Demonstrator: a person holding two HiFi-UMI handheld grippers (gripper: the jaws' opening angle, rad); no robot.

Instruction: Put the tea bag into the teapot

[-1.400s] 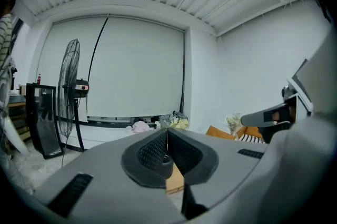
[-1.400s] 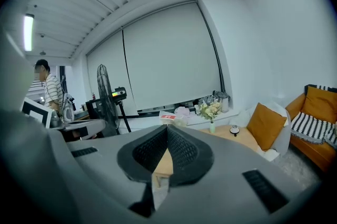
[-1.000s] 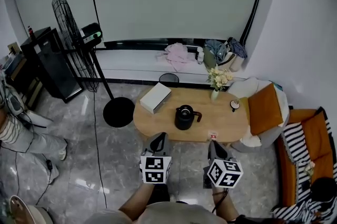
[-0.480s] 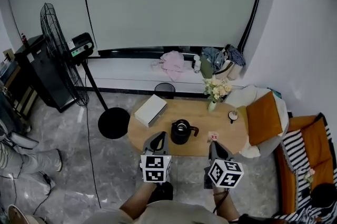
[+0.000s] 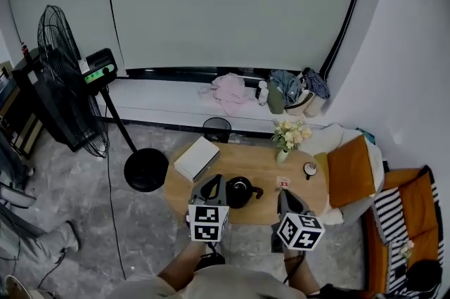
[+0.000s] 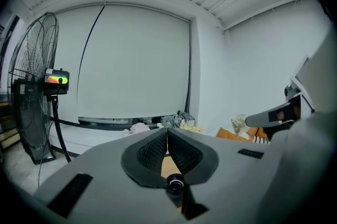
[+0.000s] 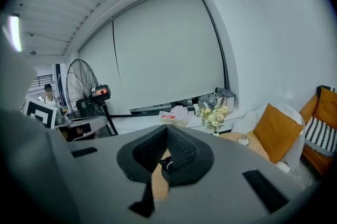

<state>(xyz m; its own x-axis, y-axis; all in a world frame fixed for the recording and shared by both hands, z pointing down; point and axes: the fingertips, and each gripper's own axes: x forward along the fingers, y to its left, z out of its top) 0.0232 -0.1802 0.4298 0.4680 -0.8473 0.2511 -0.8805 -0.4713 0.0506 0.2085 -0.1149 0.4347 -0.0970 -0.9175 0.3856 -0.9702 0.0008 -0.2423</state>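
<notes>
Nothing grasped yet: my left gripper (image 5: 213,185) and right gripper (image 5: 287,198), both pressed together and empty, hang near the teapot (image 5: 239,191). The tea bag (image 5: 284,182) lies right of it; next I'd spread the right jaws and reach.

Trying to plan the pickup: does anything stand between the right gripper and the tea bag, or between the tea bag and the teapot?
Nothing visible does. The tea bag lies on bare tabletop just beyond the right gripper, with only bare wood between it and the teapot to its left.
</notes>
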